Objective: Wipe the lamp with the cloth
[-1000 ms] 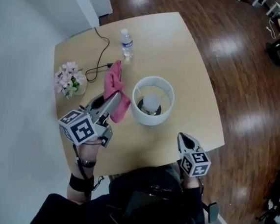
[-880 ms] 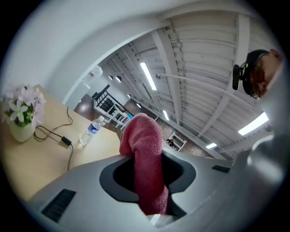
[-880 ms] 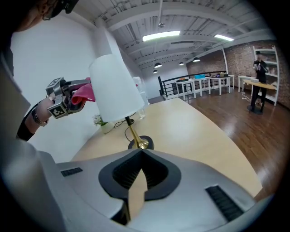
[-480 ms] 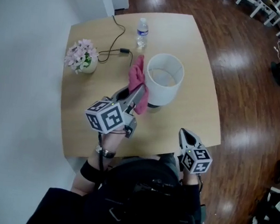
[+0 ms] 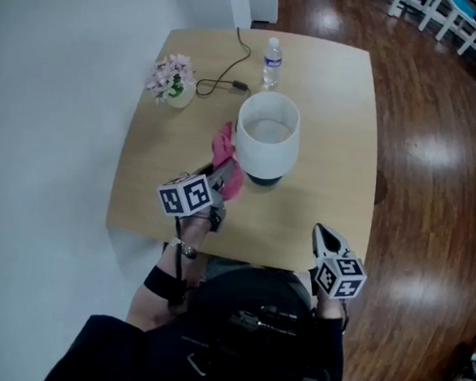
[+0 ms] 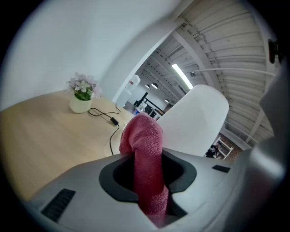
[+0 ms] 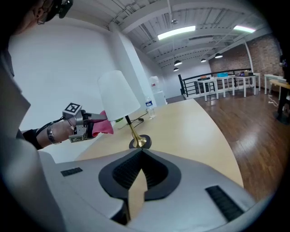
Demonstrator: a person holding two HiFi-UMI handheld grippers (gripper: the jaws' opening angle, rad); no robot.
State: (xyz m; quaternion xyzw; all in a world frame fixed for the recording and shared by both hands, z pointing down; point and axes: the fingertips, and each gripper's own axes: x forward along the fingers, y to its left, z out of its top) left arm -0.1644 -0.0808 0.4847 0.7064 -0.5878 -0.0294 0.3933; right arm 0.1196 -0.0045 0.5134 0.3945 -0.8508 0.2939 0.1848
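In the head view the left gripper [image 5: 223, 174] is clamped on the pink cloth [image 5: 225, 146], whose free end bunches up ahead of the jaws and lies against or just beside the white lampshade [image 5: 267, 133], to the right of the tips. The right gripper [image 5: 321, 230] is at the near edge of the wooden table [image 5: 333, 111], well apart from the lamp. That distance looks like the main risk: with nothing steadying the lamp, a firm sideways wipe could tip it or slide it towards the water bottle [image 5: 272, 62] and the cable [image 5: 223, 80] beyond the jaws. In the left gripper view the jaws stand partly apart, only as far as the thick fold of cloth between them allows. The cloth rises out of the jaws and flops forward. The shade fills the space ahead and right of the tips, very close, though I cannot tell whether they touch. A narrow fold like this could drag out if it snags on the shade's rim. In the right gripper view the jaws are closed on nothing. The lamp stands well ahead of them on a thin stem and a small brass base [image 7: 138, 142], so it probably topples easily.
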